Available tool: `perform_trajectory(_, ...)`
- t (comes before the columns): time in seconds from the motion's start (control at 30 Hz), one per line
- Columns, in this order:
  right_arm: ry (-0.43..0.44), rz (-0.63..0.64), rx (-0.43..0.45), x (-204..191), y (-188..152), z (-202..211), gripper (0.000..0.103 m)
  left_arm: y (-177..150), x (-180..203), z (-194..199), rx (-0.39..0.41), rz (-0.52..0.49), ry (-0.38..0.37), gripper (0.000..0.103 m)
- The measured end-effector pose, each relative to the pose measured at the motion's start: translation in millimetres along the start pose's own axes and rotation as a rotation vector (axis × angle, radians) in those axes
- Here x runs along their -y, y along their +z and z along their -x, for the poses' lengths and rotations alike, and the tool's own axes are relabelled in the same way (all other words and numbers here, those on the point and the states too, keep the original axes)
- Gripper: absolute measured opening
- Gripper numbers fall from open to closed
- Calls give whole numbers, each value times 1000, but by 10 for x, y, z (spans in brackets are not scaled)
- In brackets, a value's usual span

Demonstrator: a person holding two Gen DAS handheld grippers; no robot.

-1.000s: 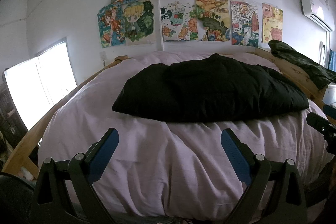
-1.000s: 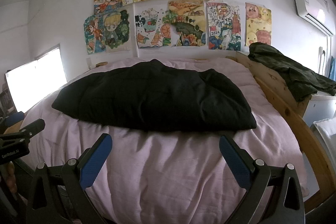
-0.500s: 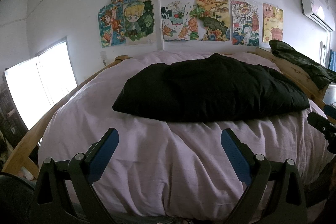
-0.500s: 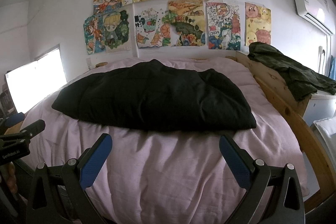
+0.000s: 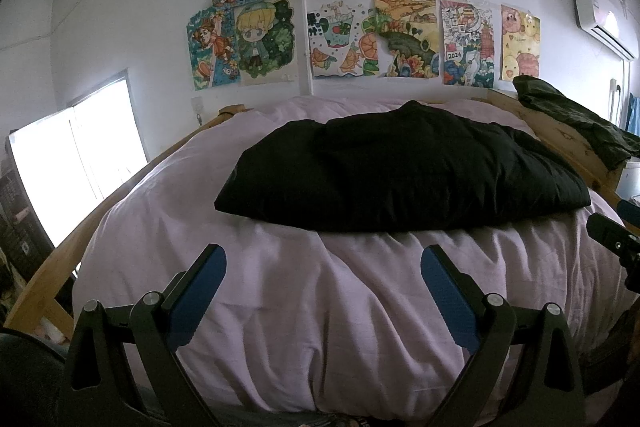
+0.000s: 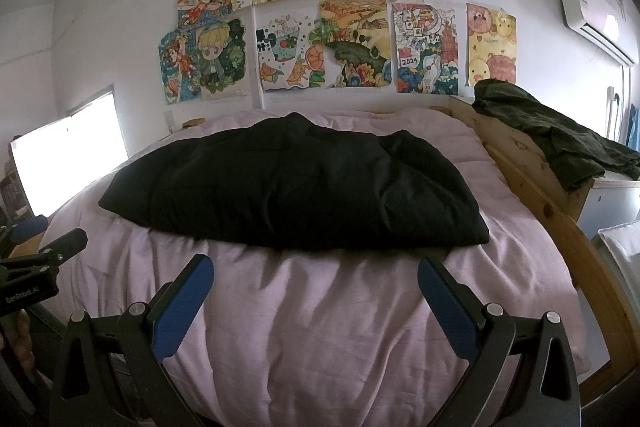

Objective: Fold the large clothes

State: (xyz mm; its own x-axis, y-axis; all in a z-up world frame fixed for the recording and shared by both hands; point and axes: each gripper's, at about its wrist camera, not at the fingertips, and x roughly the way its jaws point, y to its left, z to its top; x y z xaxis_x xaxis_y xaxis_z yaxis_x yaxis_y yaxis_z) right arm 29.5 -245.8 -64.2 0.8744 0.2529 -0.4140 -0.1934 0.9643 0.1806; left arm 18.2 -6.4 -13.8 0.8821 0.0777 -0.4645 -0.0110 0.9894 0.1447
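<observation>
A large black garment [image 5: 400,167] lies spread across the middle of a pink-covered bed [image 5: 320,287]; it also shows in the right wrist view [image 6: 296,187]. My left gripper [image 5: 322,263] is open and empty, held over the bed's near edge, short of the garment. My right gripper [image 6: 314,271] is open and empty, also short of the garment's near hem. The right gripper's tip shows at the right edge of the left wrist view [image 5: 612,239], and the left gripper shows at the left edge of the right wrist view [image 6: 40,259].
A wooden bed frame [image 6: 560,227] runs along the right side, with a dark green garment [image 6: 552,135] draped over it. Drawings [image 6: 320,19] cover the far wall. A bright window [image 5: 76,163] is at left. An air conditioner [image 6: 596,19] hangs at upper right.
</observation>
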Motion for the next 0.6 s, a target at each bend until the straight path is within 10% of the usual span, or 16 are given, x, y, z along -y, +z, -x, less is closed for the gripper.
perform_trajectory(0.6,-1,-3,0,-9,2,1,103,5,-12,1,-1,-4,1,96)
